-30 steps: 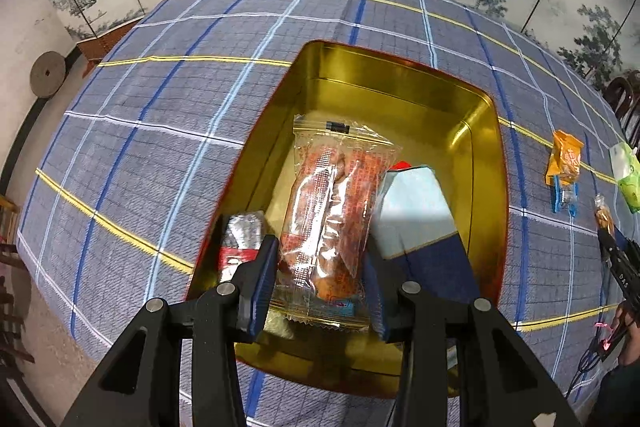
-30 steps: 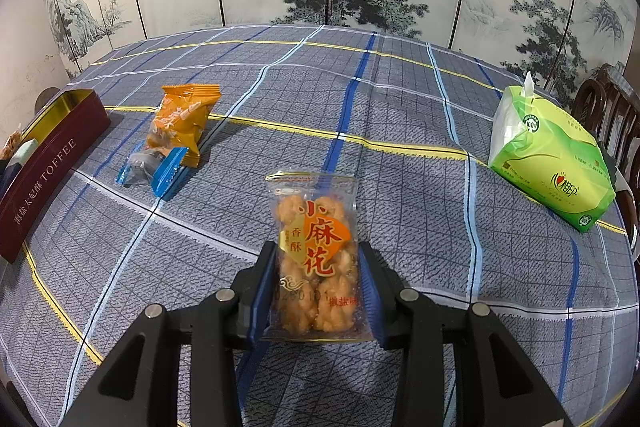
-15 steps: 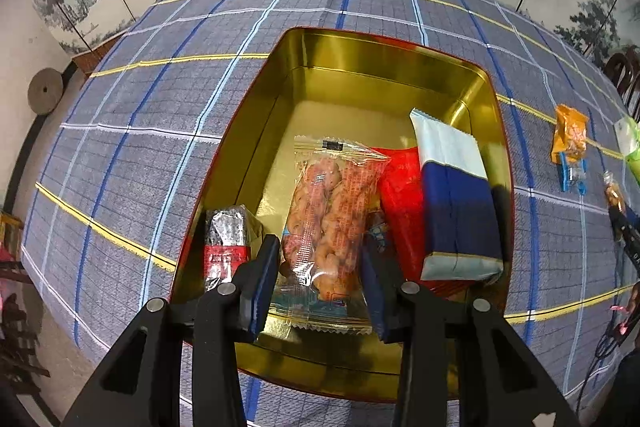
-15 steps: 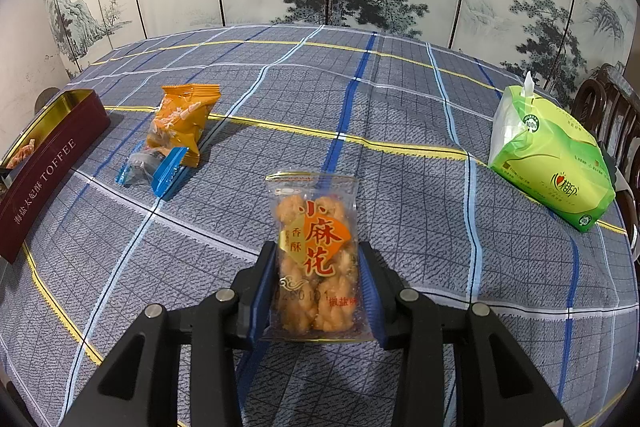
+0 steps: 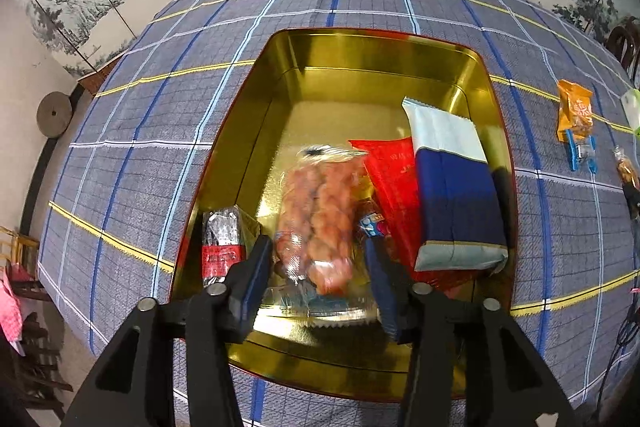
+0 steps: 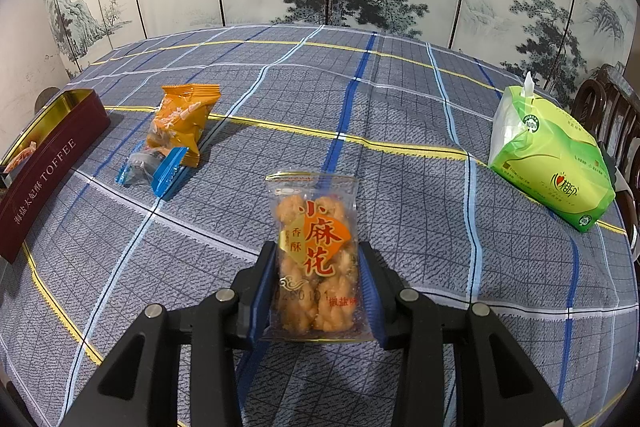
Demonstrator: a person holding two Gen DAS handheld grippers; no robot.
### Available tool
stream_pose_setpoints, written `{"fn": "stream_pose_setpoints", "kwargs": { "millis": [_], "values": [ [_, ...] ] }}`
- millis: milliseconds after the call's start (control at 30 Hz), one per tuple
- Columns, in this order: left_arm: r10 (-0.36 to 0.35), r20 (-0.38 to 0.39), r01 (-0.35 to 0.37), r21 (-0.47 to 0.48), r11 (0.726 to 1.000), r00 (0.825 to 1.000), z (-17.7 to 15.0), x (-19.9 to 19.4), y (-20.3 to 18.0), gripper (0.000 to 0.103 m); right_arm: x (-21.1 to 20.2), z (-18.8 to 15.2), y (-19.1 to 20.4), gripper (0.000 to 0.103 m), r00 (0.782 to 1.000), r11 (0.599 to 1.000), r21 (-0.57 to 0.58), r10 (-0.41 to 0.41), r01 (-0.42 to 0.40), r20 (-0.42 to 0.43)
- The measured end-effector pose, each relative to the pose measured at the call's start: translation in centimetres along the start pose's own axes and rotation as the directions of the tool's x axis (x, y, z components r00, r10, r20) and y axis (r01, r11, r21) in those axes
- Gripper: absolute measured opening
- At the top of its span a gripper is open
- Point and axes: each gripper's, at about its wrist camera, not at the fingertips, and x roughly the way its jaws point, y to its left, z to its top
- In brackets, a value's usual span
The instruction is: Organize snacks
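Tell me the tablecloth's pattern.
Grey-blue plaid tablecloth with blue, white and yellow lines; clearest in the right wrist view.

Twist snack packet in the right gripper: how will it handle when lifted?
The packet is thin clear film, so probably light and floppy at its ends. The fried twists inside look brittle; a hard squeeze from the right gripper may crack them. The glossy film could slip.

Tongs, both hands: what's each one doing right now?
Left tongs: opening, twist pack between them in the tin, pads coming off it.
Right tongs: shut on the orange twist bag.
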Motion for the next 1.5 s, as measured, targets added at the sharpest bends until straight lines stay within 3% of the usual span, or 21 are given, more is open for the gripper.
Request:
{"fn": "stream_pose_setpoints", "kwargs": {
  "millis": [267, 433, 667, 933, 1267, 1500],
  "values": [
    [0.012, 0.017, -0.012, 0.014, 1.000, 1.000, -0.3, -0.5, 0.1, 0.063, -0.1, 0.0, -0.1, 0.040, 1.000, 1.000, 0.000, 0.001, -0.001, 0.000],
    [0.013, 0.037, -0.013, 0.009, 1.000, 0.999, -0.3, -1.2, 0.3, 0.066, -0.2, 0.1, -0.1, 0.039, 1.000, 1.000, -0.002, -0.007, 0.007, 0.001],
    [-0.029, 0.034, 0.029, -0.016, 0.999, 0.999, -0.4, -1.9, 1.0, 0.078, -0.3, 0.2, -0.2, 0.037, 1.000, 0.998, 0.056, -0.010, 0.010, -0.007],
    [-0.036, 0.053, 0.037, -0.020, 0.999, 0.998, -0.9, -2.3, 1.5, 0.083, -1.9, 1.2, 0.4, 0.037, 1.000, 0.993, 0.116, -0.005, 0.003, 0.015],
    [-0.009, 0.103, 0.020, -0.109, 0.994, 0.995, -0.7, -3.7, 4.3, 0.088, -3.9, 4.0, 7.7, 0.037, 0.989, 0.989, 0.040, 0.139, -0.141, 0.060],
    [0.025, 0.103, -0.007, -0.178, 0.984, 0.994, -1.4, -4.3, 7.4, 0.089, -4.4, 6.3, 16.3, 0.037, 0.957, 0.958, -0.060, 0.285, -0.281, 0.060]
  ]
}}
